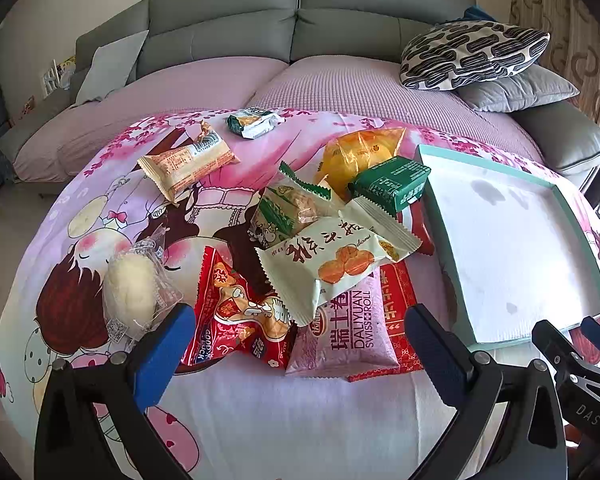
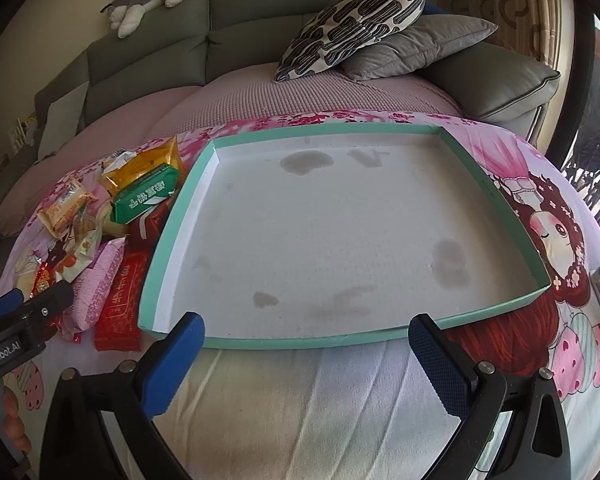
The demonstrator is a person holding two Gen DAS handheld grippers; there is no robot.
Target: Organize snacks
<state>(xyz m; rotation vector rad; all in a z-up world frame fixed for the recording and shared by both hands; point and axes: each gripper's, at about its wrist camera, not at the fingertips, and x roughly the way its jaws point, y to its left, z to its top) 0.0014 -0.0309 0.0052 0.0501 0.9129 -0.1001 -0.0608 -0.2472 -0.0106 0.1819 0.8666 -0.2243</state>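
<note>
A cartoon-print tabletop cloth (image 1: 100,216) carries a shallow teal-rimmed tray (image 2: 172,236), bare inside. Just left of it lies a heap of snack packets (image 1: 300,240), a pink Swiss roll pack (image 1: 344,328) nearest. The left hand-held gripper (image 1: 296,344) and right hand-held gripper (image 2: 306,354) both hover released, holding nothing.

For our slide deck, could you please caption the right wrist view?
Open right gripper faces an empty teal-rimmed tray; snack packets lie piled along its left side.
</note>
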